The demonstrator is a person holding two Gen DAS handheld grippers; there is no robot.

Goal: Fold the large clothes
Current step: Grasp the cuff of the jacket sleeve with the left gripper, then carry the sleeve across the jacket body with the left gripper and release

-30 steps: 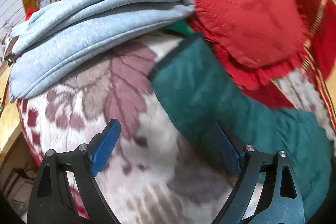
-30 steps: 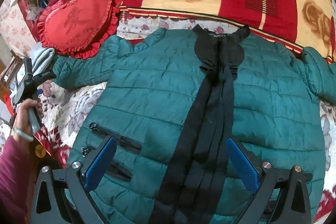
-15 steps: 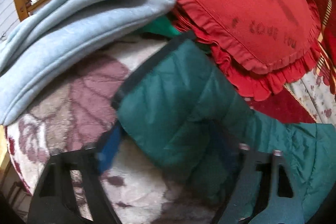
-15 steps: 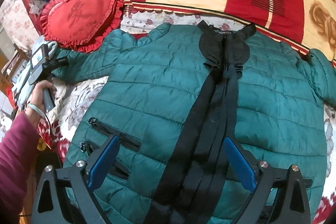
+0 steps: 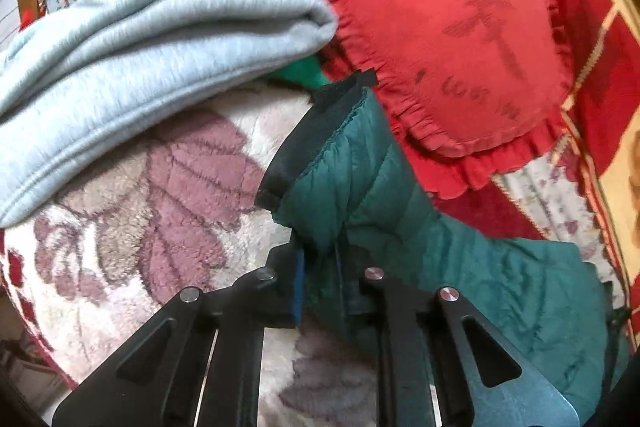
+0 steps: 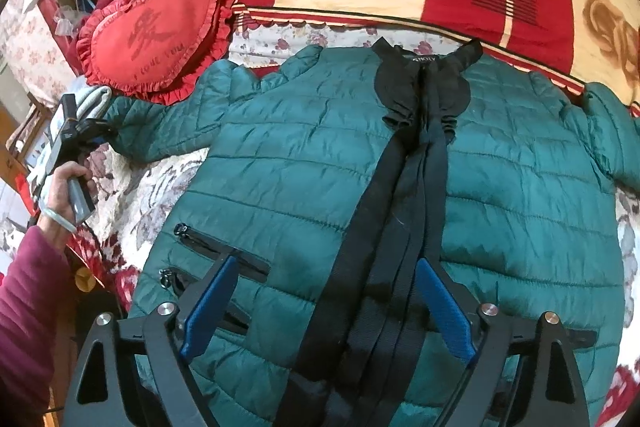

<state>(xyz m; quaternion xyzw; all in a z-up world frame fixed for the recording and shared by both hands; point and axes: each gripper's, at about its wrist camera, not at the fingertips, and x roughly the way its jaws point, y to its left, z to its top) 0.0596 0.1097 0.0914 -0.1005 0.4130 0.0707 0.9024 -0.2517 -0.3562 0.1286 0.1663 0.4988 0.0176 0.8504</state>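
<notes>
jacket [image 6: 304,163]: teal quilted puffer, black front strips and collar, two zipped pockets, spread flat face-up on floral blanket [image 5: 132,211] | sleeve [image 5: 360,183]: black cuff, beside red heart cushion [image 5: 432,39] | left gripper [image 5: 320,267]: pinched tight on sleeve | right gripper [image 6: 324,307]: jaws closing, wide apart over jacket hem, pads clear of fabric

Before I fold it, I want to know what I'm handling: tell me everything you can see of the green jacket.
The green jacket is a quilted, puffy coat with a slightly shiny shell. It lies flat, front up, on the flowered blanket, sleeves spread. A black zipper strip runs down the middle from a black collar; two zip pockets show on one side. The left gripper is shut on the black-edged cuff beside the red heart pillow.
</notes>
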